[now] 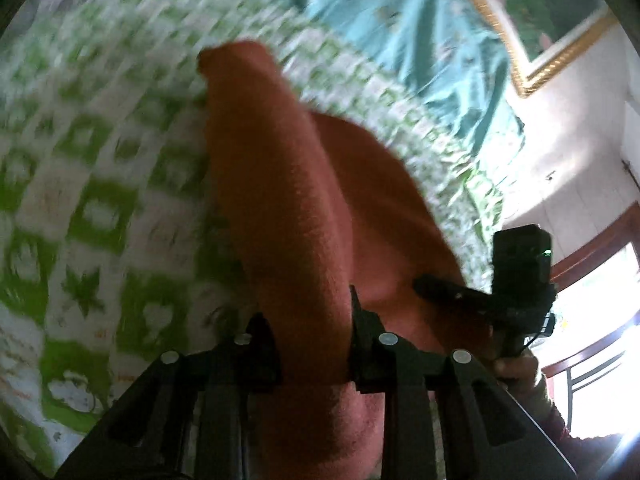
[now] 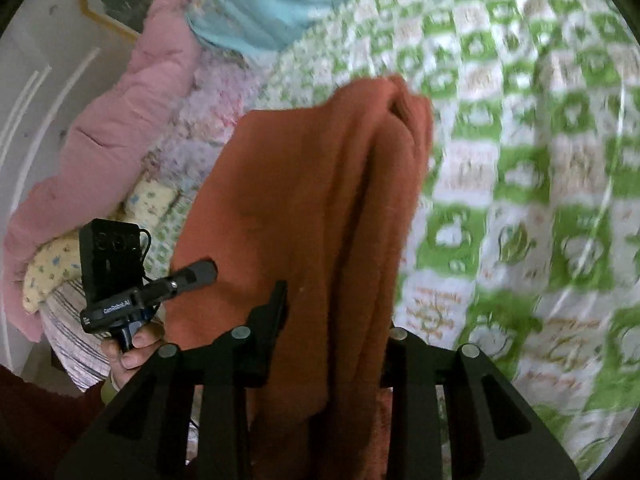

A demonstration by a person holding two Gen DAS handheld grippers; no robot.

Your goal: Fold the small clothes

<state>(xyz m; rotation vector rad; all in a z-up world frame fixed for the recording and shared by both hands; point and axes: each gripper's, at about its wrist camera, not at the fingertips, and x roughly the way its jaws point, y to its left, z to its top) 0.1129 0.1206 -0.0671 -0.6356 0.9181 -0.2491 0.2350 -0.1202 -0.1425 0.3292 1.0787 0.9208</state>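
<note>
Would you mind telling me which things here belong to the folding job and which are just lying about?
In the job:
orange garment
left gripper
right gripper

Lying about:
green checked bedspread
pink quilt
turquoise cloth
framed picture

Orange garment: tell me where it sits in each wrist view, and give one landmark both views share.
Left wrist view: the orange garment fills the centre, running from upper middle down between the left gripper's fingers.
Right wrist view: it hangs through the centre, bunched in folds, clamped in the right gripper.
Shared landmark: the green-and-white checked bedspread behind it.
</note>
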